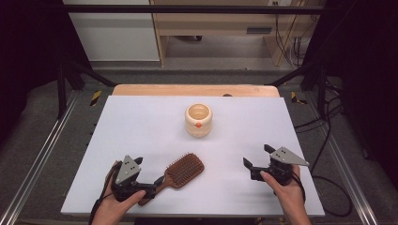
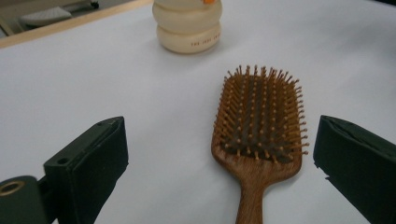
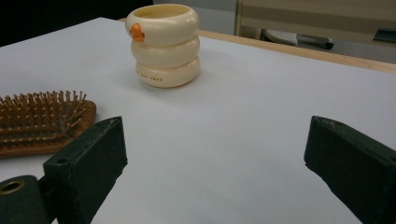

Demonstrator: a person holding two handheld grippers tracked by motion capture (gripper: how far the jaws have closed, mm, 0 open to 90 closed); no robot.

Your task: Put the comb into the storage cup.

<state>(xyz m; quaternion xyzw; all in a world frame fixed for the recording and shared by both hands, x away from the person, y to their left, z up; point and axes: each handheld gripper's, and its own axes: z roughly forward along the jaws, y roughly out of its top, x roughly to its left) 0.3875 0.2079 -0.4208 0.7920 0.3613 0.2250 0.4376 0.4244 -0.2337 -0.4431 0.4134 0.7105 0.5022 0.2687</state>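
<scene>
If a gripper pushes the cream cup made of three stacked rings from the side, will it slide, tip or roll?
The cream cup stands upright on a broad flat base, about as wide as it is tall, so it would probably slide on the smooth white table rather than tip. It looks rigid, perhaps ceramic, so likely fragile. Its rounded glossy rings may slip between fingers.

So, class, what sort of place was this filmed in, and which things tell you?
Probably a lab recording rig, not a home: a white table inside a black metal frame, loose cables on the floor, and just a hairbrush and cream cup set out.
</scene>
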